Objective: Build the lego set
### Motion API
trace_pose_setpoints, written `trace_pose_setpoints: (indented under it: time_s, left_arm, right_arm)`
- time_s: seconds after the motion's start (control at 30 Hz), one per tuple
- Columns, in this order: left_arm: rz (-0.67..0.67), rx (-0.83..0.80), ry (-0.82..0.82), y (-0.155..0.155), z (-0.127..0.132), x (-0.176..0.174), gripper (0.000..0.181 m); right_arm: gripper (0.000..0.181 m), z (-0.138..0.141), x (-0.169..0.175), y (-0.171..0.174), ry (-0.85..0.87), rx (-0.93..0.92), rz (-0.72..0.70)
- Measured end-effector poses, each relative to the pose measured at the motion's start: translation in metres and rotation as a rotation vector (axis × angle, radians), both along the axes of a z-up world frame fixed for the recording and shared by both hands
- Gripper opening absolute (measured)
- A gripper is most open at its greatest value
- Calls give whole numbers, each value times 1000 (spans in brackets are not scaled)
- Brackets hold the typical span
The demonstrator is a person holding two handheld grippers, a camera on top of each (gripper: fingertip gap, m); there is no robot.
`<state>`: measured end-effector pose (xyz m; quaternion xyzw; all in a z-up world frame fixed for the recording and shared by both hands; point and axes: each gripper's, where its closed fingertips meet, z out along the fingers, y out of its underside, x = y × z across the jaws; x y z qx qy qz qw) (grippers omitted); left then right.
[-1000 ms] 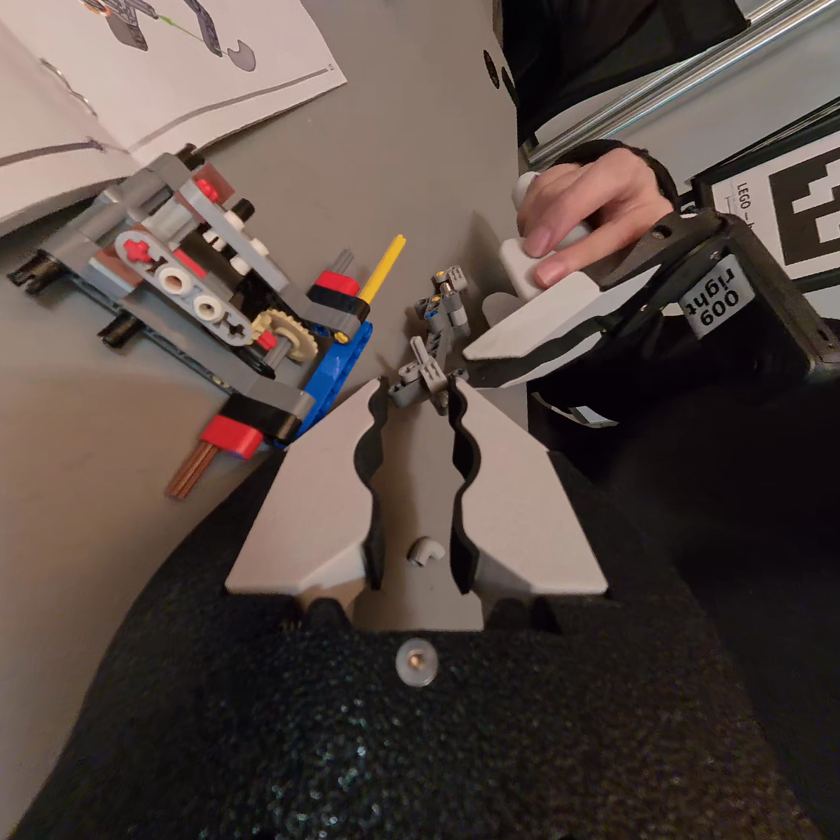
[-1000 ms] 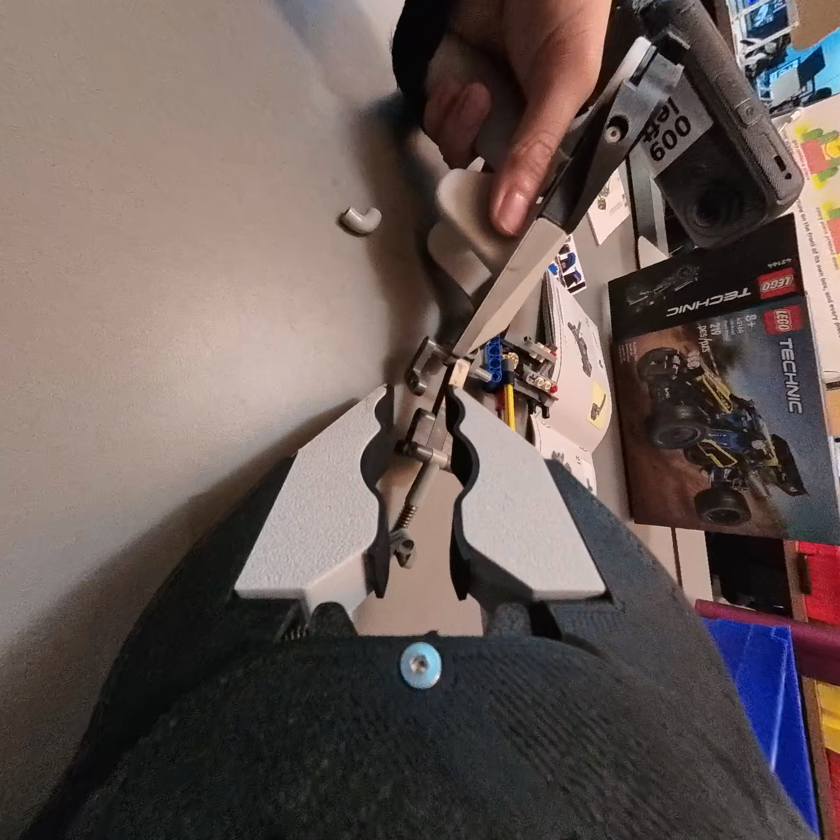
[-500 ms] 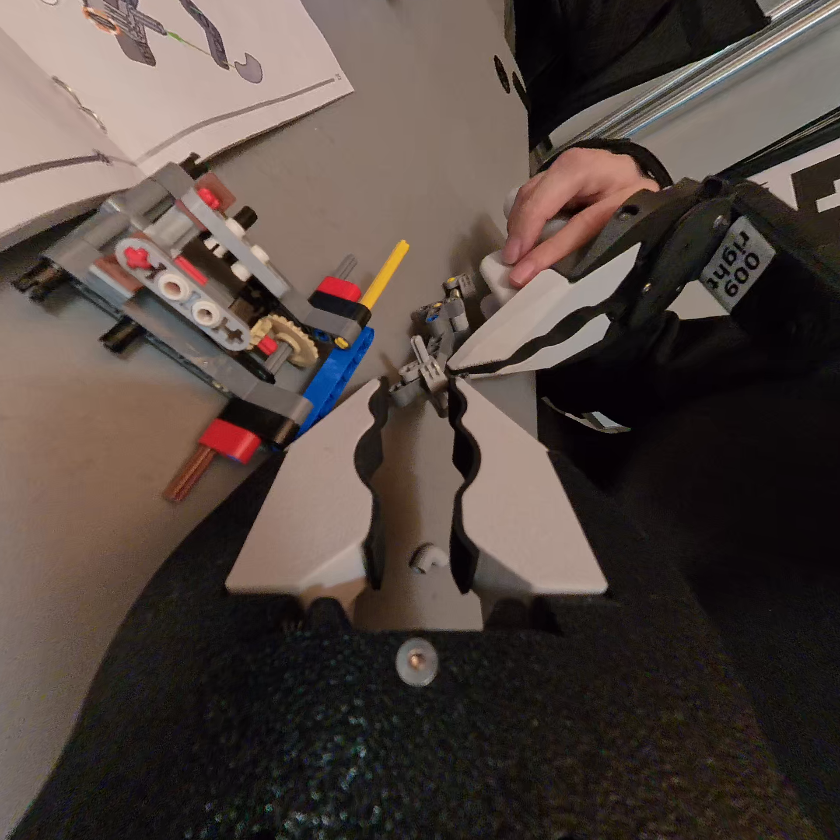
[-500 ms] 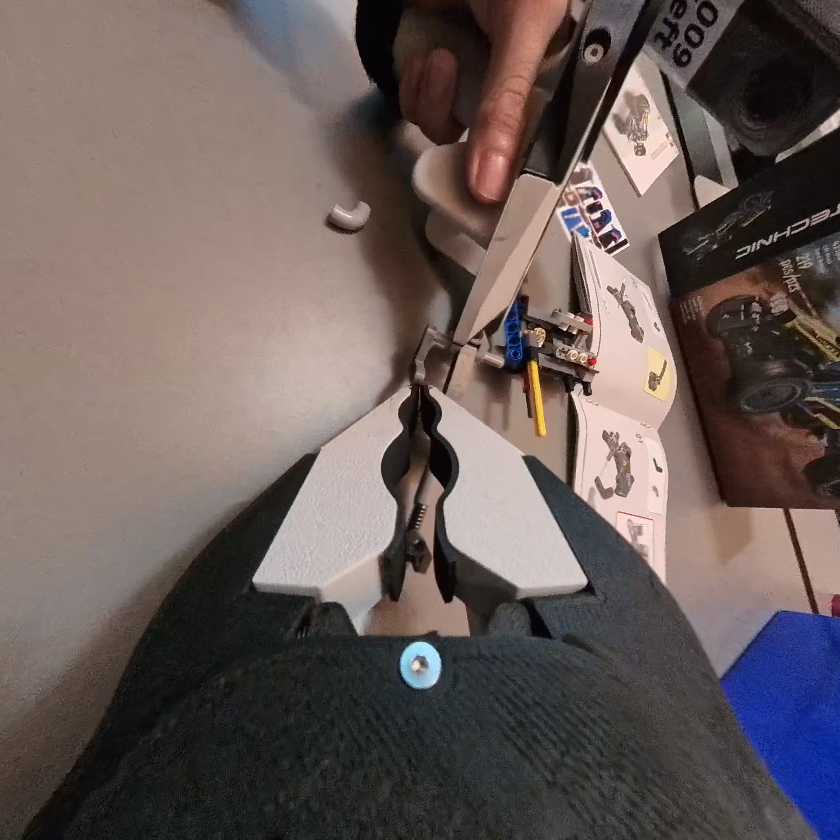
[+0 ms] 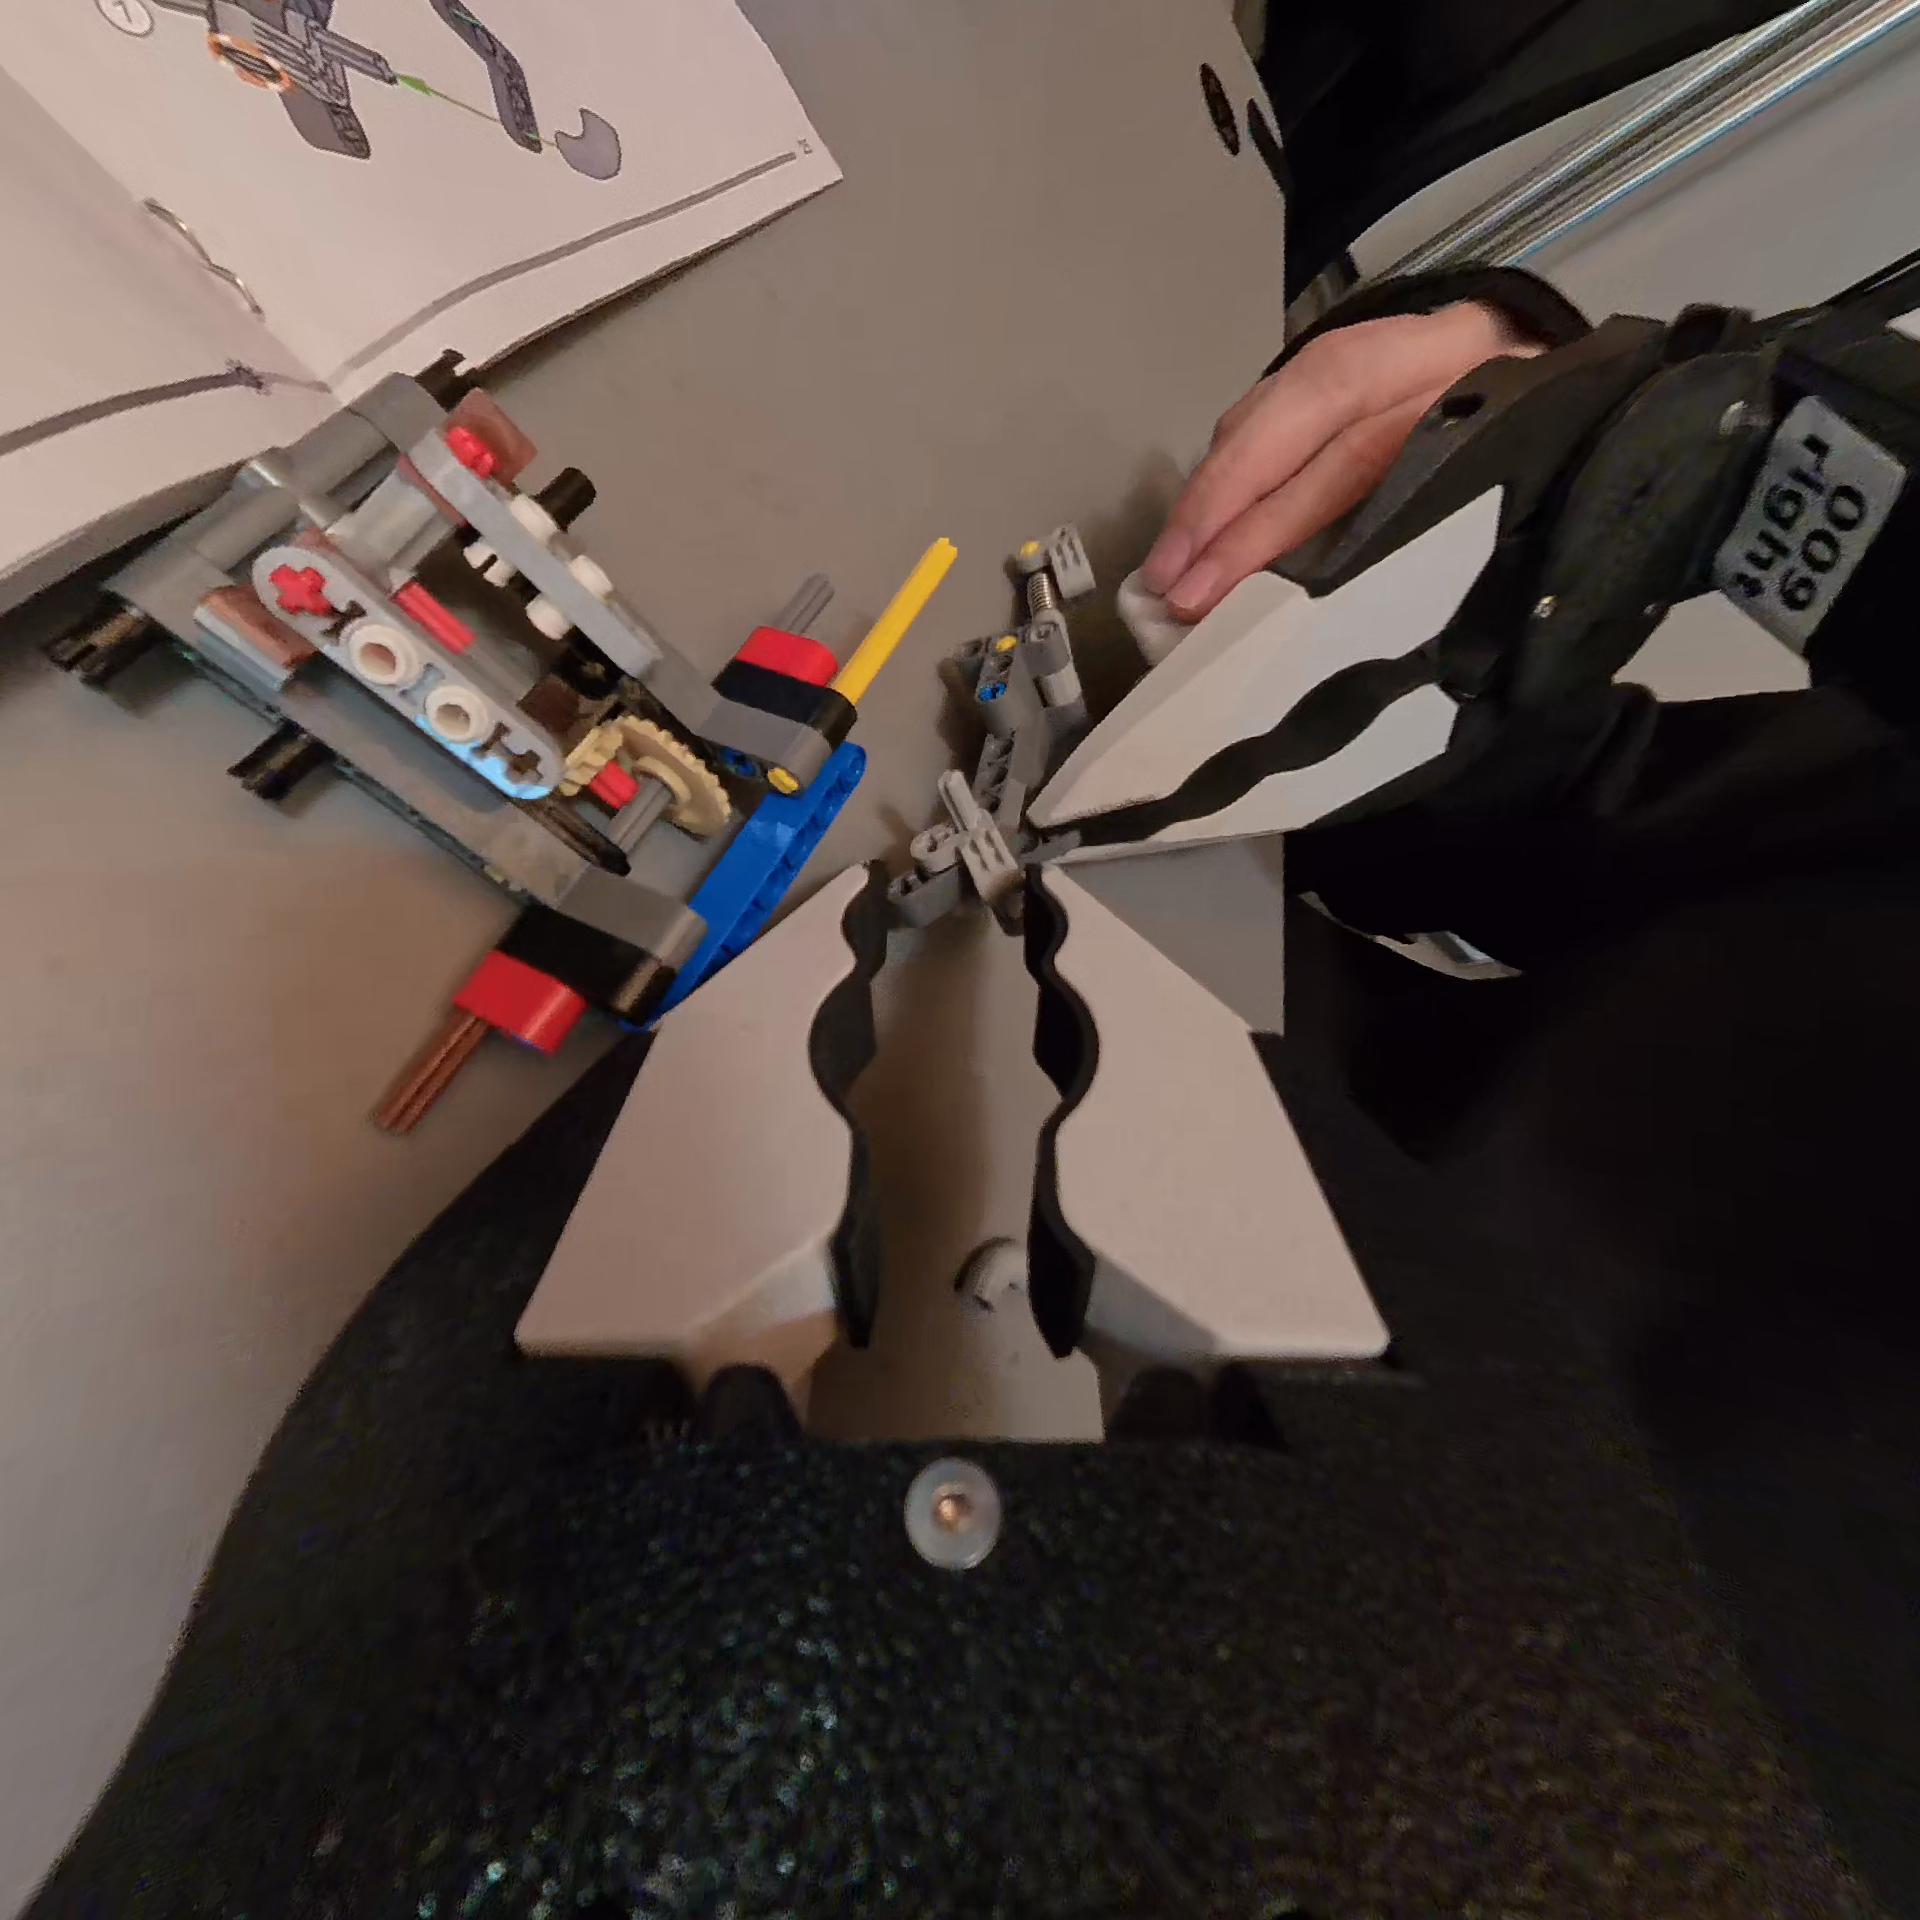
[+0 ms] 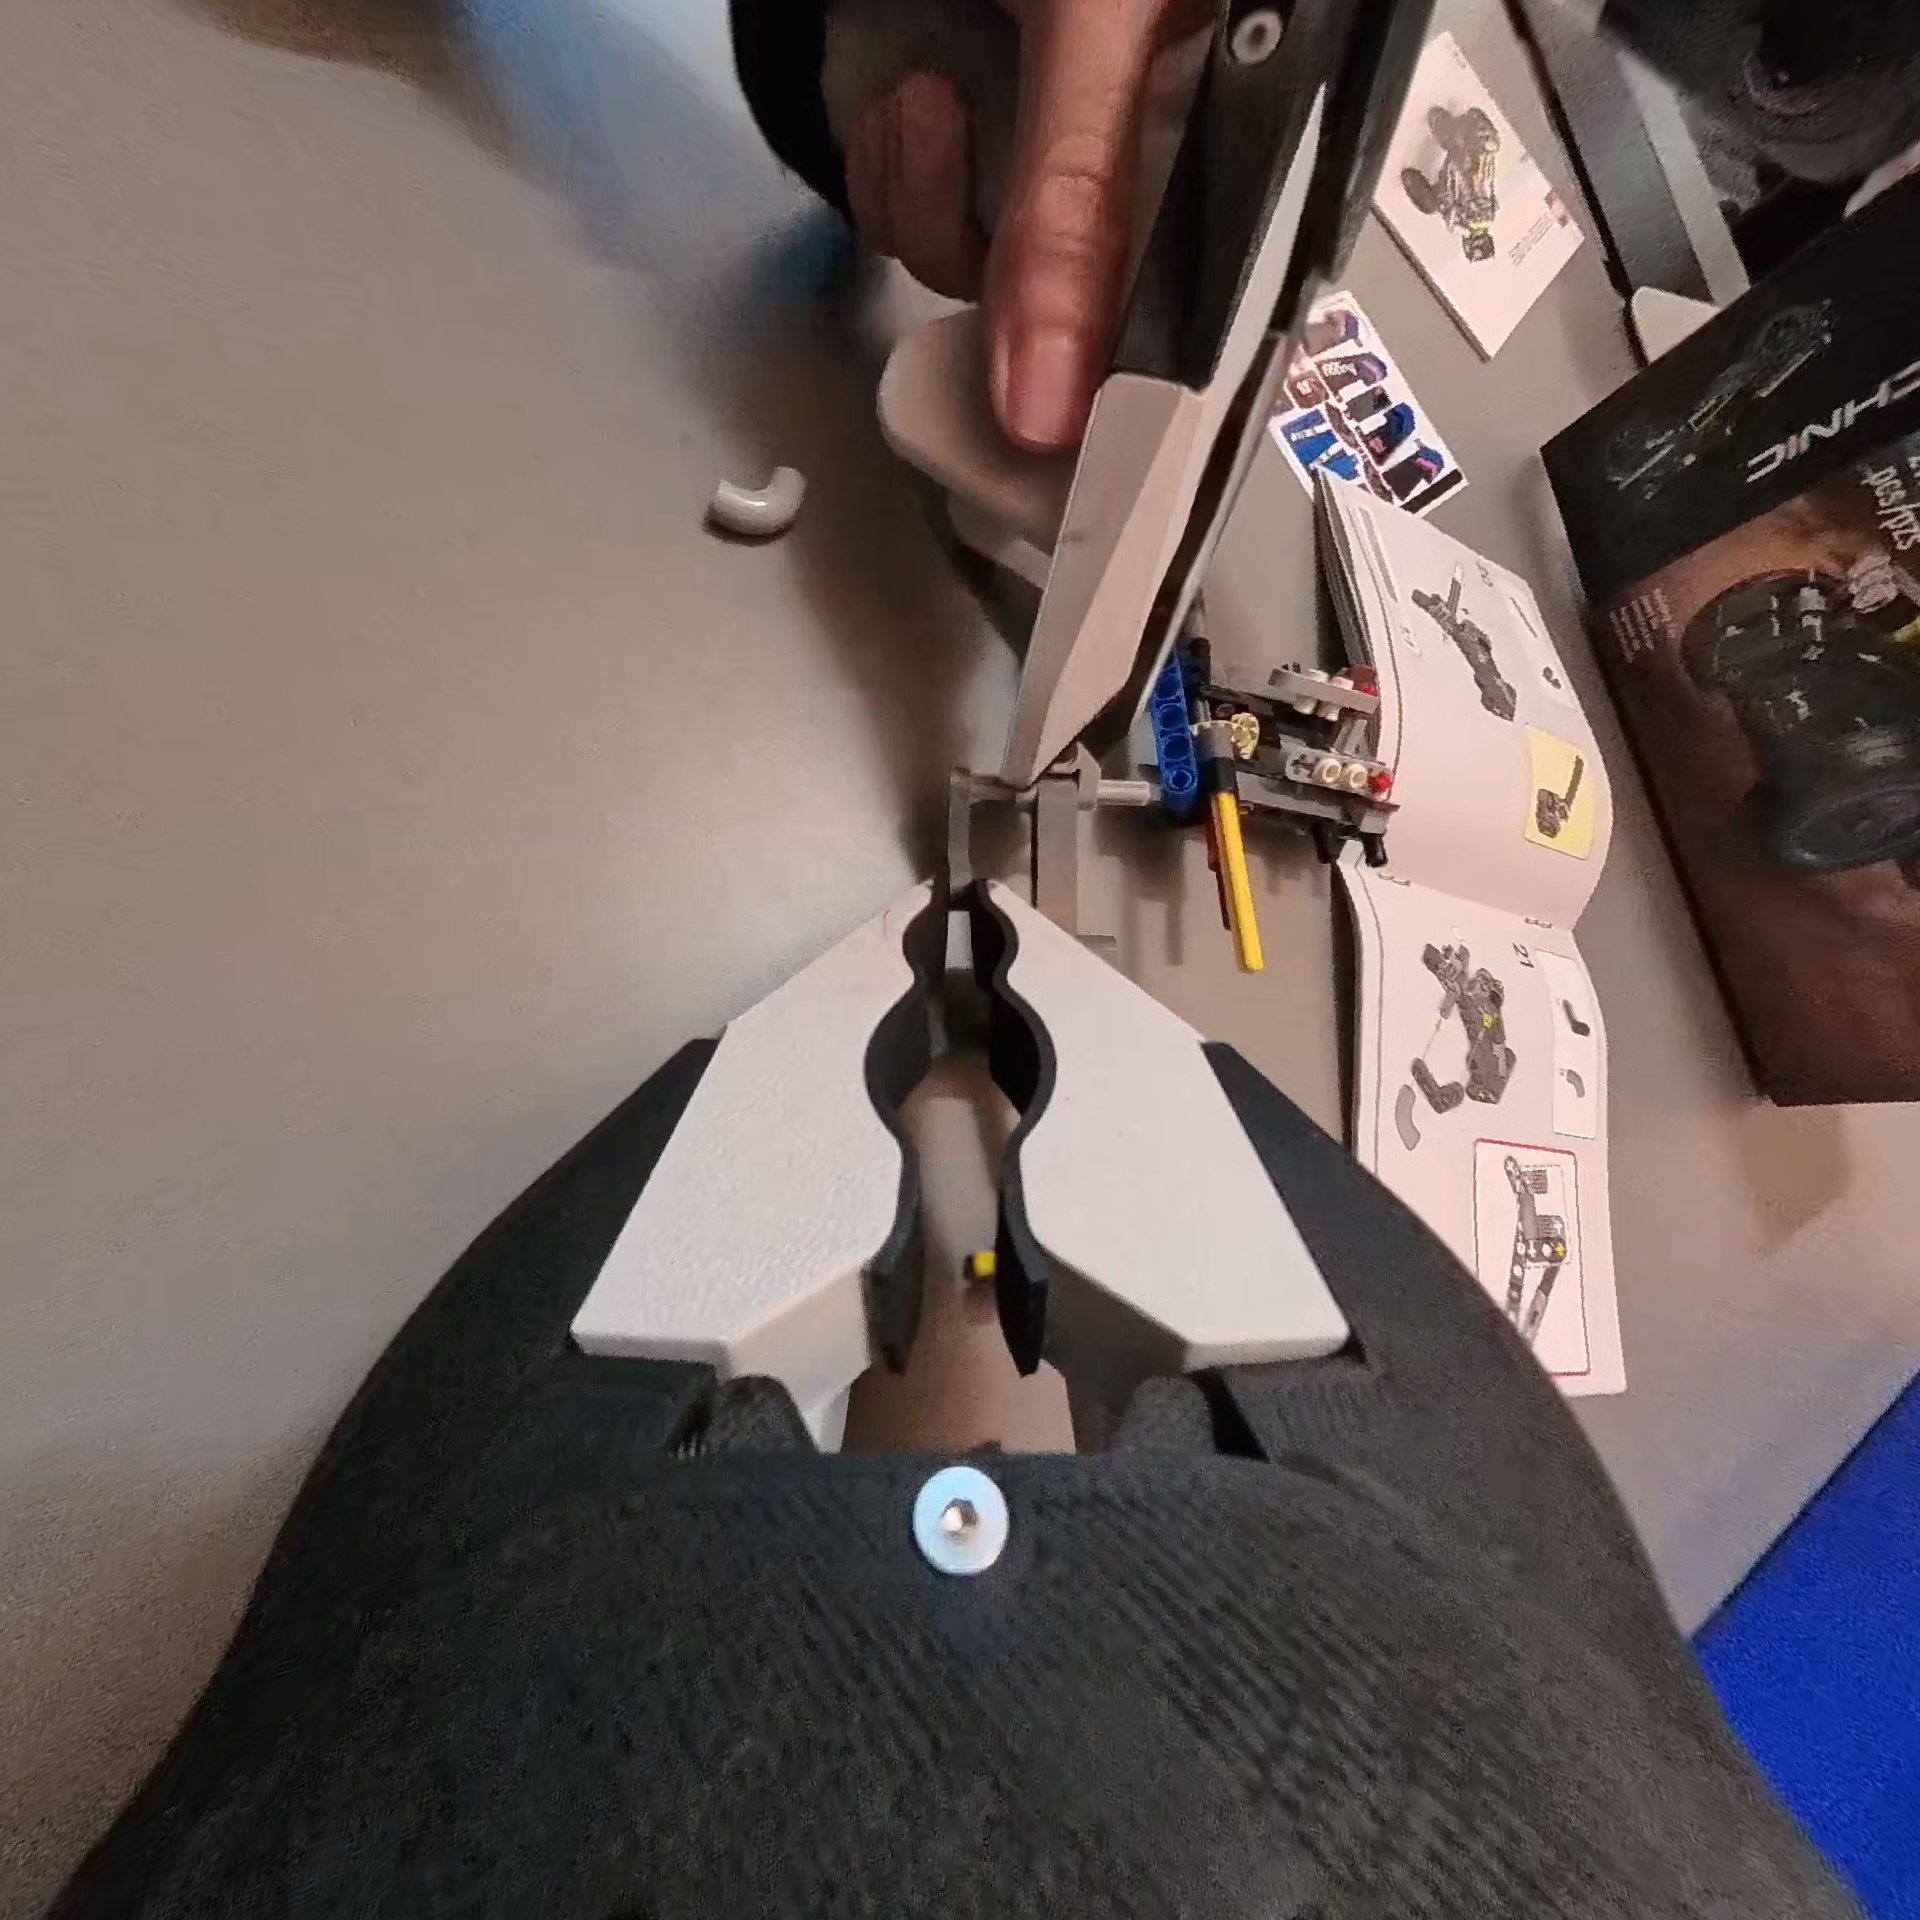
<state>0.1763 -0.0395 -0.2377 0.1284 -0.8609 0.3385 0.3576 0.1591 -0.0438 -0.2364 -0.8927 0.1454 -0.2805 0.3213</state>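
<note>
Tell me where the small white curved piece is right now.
In the right wrist view, the small white curved piece lies loose on the grey table, upper left of centre, just left of the left tool's handle and apart from everything else.

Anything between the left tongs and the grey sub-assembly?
Nothing visible. The left tongs are open, with one end of the grey sub-assembly right at their tips. The right tongs grip it from the far side, clear of that gap.

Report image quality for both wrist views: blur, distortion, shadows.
Left wrist view: mostly sharp, wide-angle bending at the edges, the half-built model and manual slightly soft, a shadow beside the right gripper. Right wrist view: motion-blurred toward the top left and around the hand, the curved white piece still readable.
</note>
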Motion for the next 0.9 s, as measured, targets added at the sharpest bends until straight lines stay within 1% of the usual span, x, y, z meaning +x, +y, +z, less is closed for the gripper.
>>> trace_pose_setpoints:
  time_s: [0.1, 0.47, 0.67, 0.9]
  left_arm:
    - [1, 16, -31, 0, -2, 0, 23]
    - [23, 35, -55, -2, -2, 1, 23]
    - [33, 36, -75, -2, -3, 1, 23]
    - [50, 32, -79, -3, -3, 2, 23]
  right_arm:
    - [2, -1, 0, -1, -13, -55, -2]
    - [2, 3, 2, -3, -66, -233, -2]
    - [2, 8, 3, 0, -92, -246, 3]
    - [2, 8, 3, 3, -100, -240, -7]
